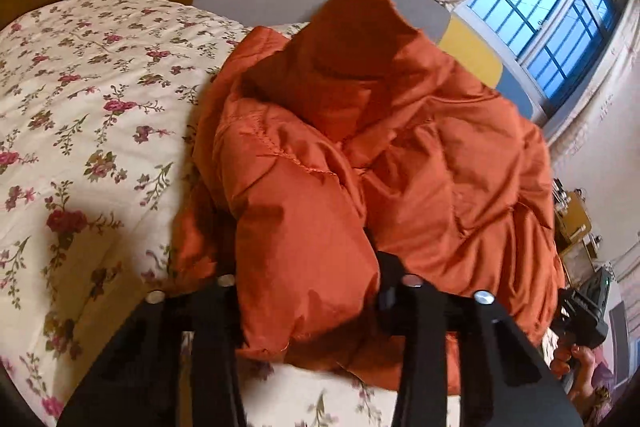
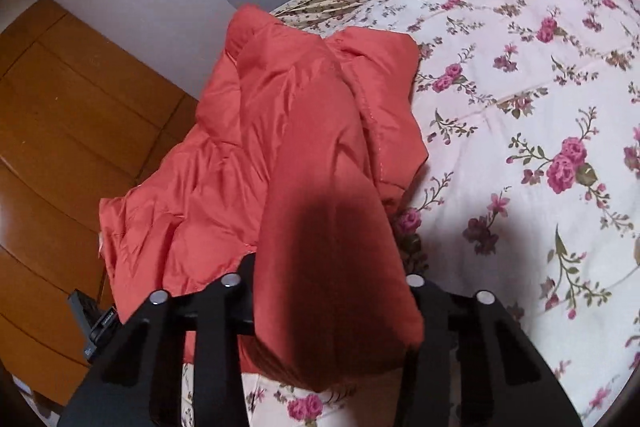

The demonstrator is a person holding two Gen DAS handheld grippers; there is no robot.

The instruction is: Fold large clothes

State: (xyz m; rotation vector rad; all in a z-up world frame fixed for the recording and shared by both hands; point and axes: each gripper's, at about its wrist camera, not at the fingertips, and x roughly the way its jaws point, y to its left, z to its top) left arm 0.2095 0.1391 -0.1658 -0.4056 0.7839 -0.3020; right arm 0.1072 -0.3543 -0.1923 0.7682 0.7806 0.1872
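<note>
Surface: a bed with a cream floral quilt, filling the left of my left view and the right of my right view.
On it: a rumpled orange padded jacket, centre frame, lying directly on the quilt.

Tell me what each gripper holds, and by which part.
Both hold the orange puffer jacket on the floral bedspread. The left gripper has a padded fold of it, seemingly a sleeve; the right gripper a sleeve-like length near its end.
</note>
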